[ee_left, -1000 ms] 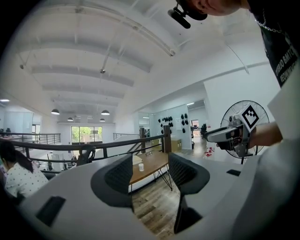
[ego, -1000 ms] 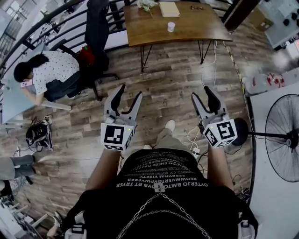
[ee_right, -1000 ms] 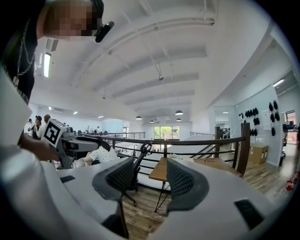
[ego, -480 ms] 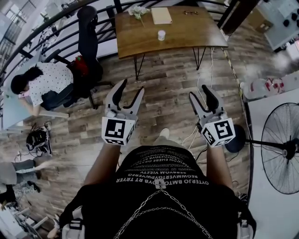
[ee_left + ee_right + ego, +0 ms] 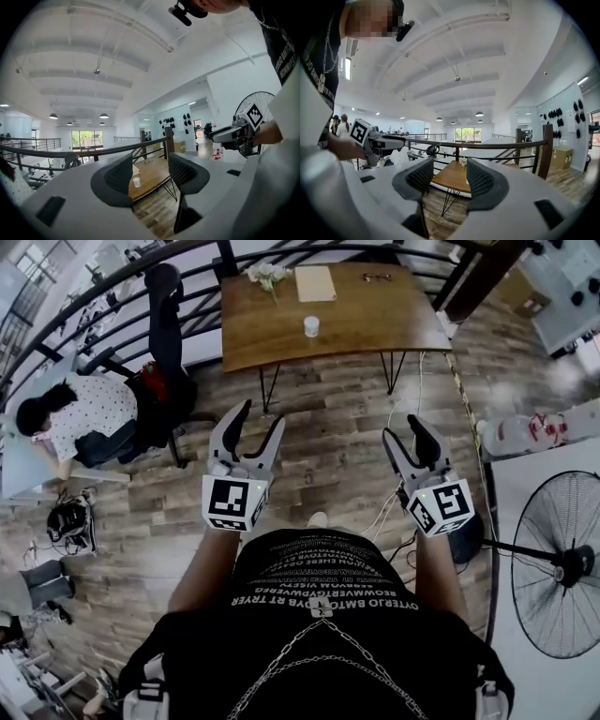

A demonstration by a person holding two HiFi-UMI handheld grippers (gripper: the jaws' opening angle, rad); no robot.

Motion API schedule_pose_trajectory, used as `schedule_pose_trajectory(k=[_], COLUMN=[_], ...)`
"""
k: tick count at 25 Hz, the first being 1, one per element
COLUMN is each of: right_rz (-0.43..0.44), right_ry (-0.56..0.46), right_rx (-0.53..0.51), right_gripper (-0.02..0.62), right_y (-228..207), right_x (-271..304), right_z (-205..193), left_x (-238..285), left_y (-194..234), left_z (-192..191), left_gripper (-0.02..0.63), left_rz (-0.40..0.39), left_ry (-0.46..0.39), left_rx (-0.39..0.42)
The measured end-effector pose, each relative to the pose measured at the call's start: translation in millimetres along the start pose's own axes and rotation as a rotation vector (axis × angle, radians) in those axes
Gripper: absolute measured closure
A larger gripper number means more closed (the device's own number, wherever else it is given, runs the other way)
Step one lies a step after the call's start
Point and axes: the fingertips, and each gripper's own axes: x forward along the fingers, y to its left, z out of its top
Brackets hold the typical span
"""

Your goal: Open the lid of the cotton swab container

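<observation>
A small white round container point(image 5: 311, 326) stands on the wooden table point(image 5: 375, 320) far ahead of me, at the top of the head view. Between my left jaws it shows as a tiny white cylinder point(image 5: 136, 182). Both grippers are held out at waist height over the plank floor, well short of the table. My left gripper point(image 5: 260, 416) is open and empty. So is my right gripper point(image 5: 403, 427). In the right gripper view only the table point(image 5: 450, 180) and its flowers point(image 5: 462, 162) show between the jaws.
On the table also lie a tan notebook point(image 5: 315, 283), white flowers point(image 5: 267, 274) and glasses point(image 5: 378, 277). A black railing point(image 5: 112, 287) runs behind it. A seated person point(image 5: 84, 404) and office chair point(image 5: 164, 324) are on the left, a standing fan point(image 5: 562, 568) on the right.
The table and the container have slid lower in the head view, so I have come nearer to them. Both grippers stay held out in front, jaws unchanged.
</observation>
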Motion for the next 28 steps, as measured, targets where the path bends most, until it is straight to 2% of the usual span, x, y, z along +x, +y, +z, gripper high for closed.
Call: schedule_pose_trajectory(k=[13,18,23,28], right_rz=[0.034,0.028,0.009,0.007], right_ry=[0.004,0.002,-0.002,0.006], right_rx=[0.026,0.028,0.023,0.025], right_gripper=[0.387,0.387,0.387,0.387], right_y=[-11,-15,-33,-46], right_x=[29,49,76,99], right_z=[-10,-9,0,1], left_x=[12,28,60,88], left_y=[12,21,37,53], left_z=[-12,-11,-1,-7], left_gripper=[0.367,0.367,0.367,0.367], left_rz=[0.031,0.005,0.004,-0.009], left_ry=[0.03,0.027,0.014,0.037], left_rx=[-0.006,-0.005,0.038,0.041])
